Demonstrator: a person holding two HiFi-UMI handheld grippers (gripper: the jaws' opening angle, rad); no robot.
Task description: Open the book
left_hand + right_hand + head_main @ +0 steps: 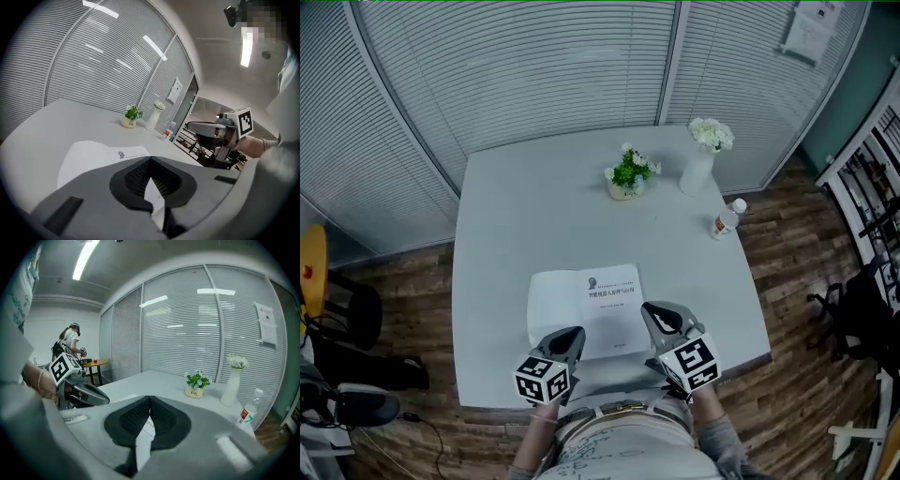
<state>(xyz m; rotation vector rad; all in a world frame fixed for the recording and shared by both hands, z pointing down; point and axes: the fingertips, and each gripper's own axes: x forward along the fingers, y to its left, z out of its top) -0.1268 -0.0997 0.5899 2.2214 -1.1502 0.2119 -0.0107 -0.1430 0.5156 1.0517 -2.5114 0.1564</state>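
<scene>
A book (586, 309) lies open on the pale grey table (506, 216), near its front edge. Its left page is blank white and its right page carries a small picture and a few lines of print. My left gripper (573, 335) hovers over the book's lower left part, jaws shut, tips meeting with nothing between them (151, 160). My right gripper (653, 313) is at the book's right edge, also shut and empty (150, 399). In the left gripper view the book (93, 157) lies flat beyond the jaws. Each gripper shows in the other's view.
A small potted plant (630, 174), a white vase of flowers (701, 159) and a bottle (727, 218) stand at the table's far right. Slatted blinds back the table. Dark chairs (356, 319) stand on the wooden floor at left. A person (70, 341) stands far off.
</scene>
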